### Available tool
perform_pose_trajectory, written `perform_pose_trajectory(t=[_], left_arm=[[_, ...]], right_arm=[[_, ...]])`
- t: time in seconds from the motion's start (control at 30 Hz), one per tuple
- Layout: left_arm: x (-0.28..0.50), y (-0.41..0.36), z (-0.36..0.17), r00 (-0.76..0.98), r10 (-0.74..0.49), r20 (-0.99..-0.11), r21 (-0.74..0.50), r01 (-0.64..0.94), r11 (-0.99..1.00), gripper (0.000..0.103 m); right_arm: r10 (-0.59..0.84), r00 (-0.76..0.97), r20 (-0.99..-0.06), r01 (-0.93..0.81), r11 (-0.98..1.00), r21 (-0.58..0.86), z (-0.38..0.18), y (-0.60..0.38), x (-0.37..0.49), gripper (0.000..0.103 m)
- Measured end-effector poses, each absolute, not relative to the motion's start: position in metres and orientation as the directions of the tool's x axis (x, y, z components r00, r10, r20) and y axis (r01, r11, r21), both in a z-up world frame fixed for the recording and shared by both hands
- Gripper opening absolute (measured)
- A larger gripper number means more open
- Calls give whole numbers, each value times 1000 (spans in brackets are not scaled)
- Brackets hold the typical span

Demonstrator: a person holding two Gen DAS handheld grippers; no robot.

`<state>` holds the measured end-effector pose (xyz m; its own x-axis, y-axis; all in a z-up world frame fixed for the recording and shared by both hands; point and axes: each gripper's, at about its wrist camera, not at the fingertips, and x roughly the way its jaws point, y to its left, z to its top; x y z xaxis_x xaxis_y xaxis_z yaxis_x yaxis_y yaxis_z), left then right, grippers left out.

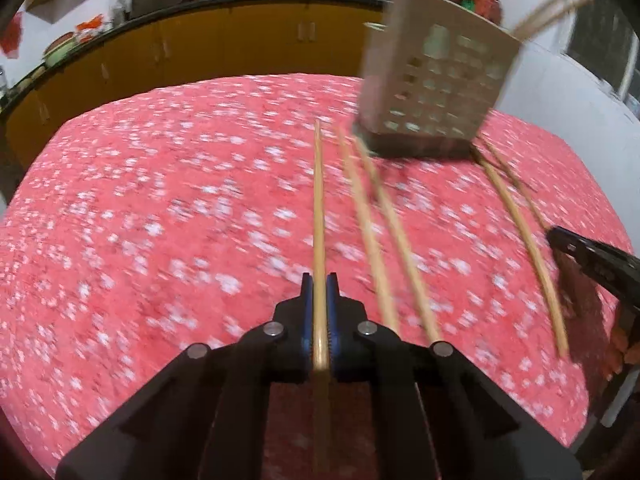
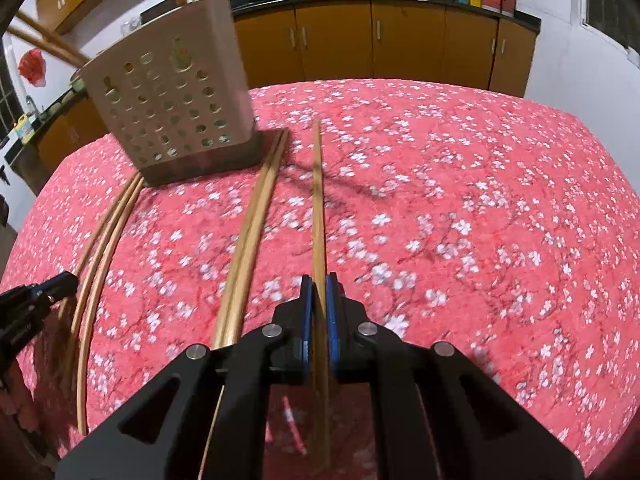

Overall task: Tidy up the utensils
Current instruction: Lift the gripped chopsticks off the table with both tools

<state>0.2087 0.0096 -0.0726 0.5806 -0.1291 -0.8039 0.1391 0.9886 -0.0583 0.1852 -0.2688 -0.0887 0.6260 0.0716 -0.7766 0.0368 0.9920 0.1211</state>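
My left gripper (image 1: 319, 282) is shut on a wooden chopstick (image 1: 319, 216) that points forward over the red floral tablecloth. My right gripper (image 2: 319, 282) is shut on another chopstick (image 2: 318, 208), also pointing forward. A beige perforated utensil holder (image 1: 430, 80) stands ahead at the right in the left wrist view and at the left in the right wrist view (image 2: 172, 108); several chopsticks stick out of its top. Loose chopsticks (image 1: 372, 232) lie on the cloth in pairs (image 2: 250, 236) between the grippers. The right gripper's tip shows at the right edge of the left view (image 1: 560, 236).
The table (image 2: 480, 200) is covered by a red cloth with white blossoms. Behind it run orange cabinets (image 2: 400, 48) with a black counter carrying woks, jars and bottles. The table's far edge lies just behind the holder.
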Motion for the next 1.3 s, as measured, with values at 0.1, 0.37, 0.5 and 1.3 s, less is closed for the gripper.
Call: perform_pose_trajectory(t=[0.1,0.37,0.5,1.3], left_arm=[[220,30,-72,588,-106,-802,-70,84,994,8],[229,55,-73,610,-122,-783,-119,45,992,8],[222,56,-72,621,-125,-774,-119,52,992,9],[218,58,-73,621,-132,-773,-132,47,990,10]], right_arm=[[48,634,-772,65,991,114,-88,-279,192,8],[30,650,-759,95,988,121,-91,-291,200,8],[23,656,-754,89,990,108,-92,-291,202,8],[33,658,-753,88,989,120,-91,-292,198,9]])
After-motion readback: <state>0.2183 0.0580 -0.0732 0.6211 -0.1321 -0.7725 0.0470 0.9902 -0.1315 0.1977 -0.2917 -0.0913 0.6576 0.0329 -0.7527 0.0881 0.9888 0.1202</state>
